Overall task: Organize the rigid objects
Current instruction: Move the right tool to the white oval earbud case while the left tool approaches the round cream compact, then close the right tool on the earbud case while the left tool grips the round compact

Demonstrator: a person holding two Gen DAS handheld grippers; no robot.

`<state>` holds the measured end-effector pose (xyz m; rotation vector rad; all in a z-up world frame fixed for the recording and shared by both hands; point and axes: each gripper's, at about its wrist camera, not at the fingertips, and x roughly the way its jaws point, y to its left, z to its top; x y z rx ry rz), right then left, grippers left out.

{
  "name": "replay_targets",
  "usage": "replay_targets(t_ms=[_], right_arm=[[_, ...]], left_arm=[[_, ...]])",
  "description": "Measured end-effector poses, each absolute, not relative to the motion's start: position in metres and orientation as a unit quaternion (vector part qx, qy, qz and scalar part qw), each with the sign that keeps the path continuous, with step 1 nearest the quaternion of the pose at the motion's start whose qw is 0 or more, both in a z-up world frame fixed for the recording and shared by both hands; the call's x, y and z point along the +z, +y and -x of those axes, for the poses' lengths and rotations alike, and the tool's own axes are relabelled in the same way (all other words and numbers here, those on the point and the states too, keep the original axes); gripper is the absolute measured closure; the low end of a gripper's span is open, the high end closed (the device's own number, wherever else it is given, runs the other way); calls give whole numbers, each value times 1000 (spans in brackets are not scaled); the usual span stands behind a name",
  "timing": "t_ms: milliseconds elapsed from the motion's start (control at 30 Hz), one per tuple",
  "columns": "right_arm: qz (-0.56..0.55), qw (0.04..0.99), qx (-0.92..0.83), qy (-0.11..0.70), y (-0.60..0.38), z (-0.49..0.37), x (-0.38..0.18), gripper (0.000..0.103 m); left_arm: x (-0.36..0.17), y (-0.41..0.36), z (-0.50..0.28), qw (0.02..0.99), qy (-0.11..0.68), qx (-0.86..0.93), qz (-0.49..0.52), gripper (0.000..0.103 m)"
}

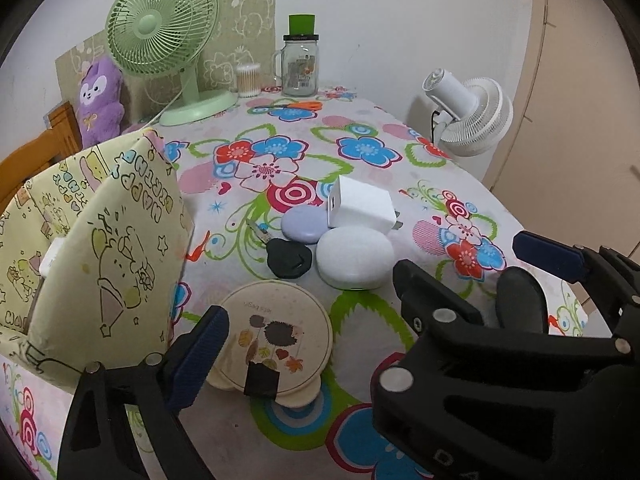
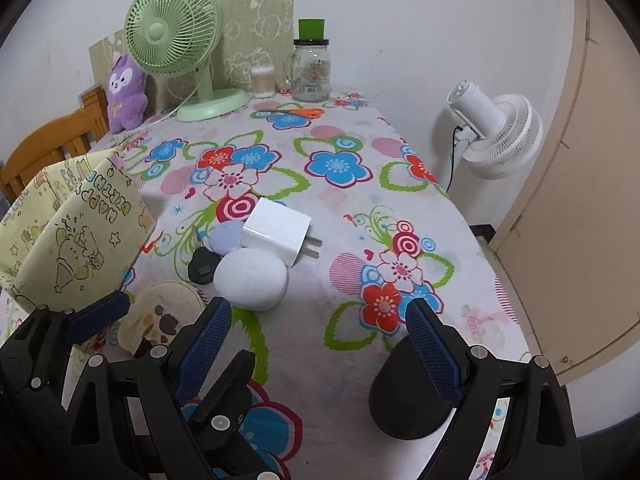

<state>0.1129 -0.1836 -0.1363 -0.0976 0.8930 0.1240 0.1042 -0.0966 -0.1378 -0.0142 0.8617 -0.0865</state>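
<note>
Now: both grippers poised, nothing gripped yet

Left gripper (image 1: 368,288) jaws wide, nothing between them; right gripper (image 2: 320,320) wide, empty. Judged step: approach before first pick. Frame centre holds the cluster: boxy white charger (image 1: 362,204), matte white pebble case (image 1: 354,258), lilac oval case (image 1: 302,222), black key fob (image 1: 289,258), touching. Flat round mirror (image 1: 276,338) lower centre. Soft fabric bin (image 1: 100,240) at left, the likely destination. Next move: close on one hard item.

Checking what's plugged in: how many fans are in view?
2: a green fan at the table's far end beside the purple plush, and a white fan beyond the table's right edge. None seems hidden.
</note>
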Motion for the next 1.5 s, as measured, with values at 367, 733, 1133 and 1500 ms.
replay_targets(t_ms=[367,733,1133,1500], right_arm=[[49,893,65,443,-172,-123,-152,12],[58,888,100,445,-157,-138,-164,12],[72,870,144,466,-154,-154,-183,31],[102,870,180,448,-146,-164,-184,46]], left_arm=[[-149,-84,-109,902,431,-28,20,12],[-154,-75,-113,906,422,-11,16,10],[-159,-77,-114,908,418,4,-7,2],[-159,-76,-117,909,418,0,-7,0]])
